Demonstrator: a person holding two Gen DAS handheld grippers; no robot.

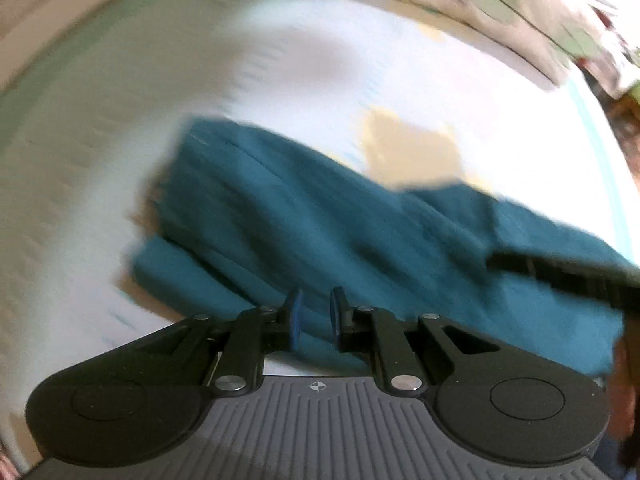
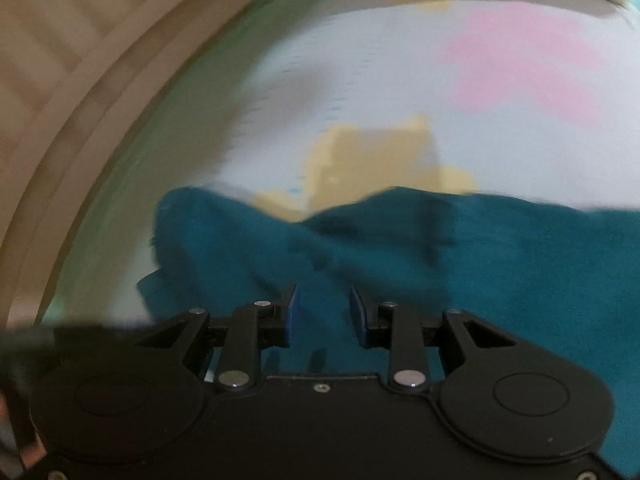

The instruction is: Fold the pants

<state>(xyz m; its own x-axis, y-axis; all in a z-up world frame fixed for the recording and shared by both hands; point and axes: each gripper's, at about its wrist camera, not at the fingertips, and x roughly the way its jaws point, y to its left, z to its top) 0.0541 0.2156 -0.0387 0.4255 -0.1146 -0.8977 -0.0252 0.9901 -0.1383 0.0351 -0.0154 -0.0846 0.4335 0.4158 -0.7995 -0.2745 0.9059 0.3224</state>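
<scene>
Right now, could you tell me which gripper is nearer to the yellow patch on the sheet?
Right, though blur makes this tentative. The right gripper is over the teal pants, facing the yellow patch just beyond the fabric's edge. The left gripper is at the pants' near edge, patch farther off.

Left gripper (image 1: pixel 315 316): jaws parted by a narrow gap, blue pads (image 1: pixel 296 317) facing each other, nothing between them. Right gripper (image 2: pixel 324 312): jaws parted wider, blue pads (image 2: pixel 291 316) exposed, nothing gripped. Both views motion-blurred.
</scene>
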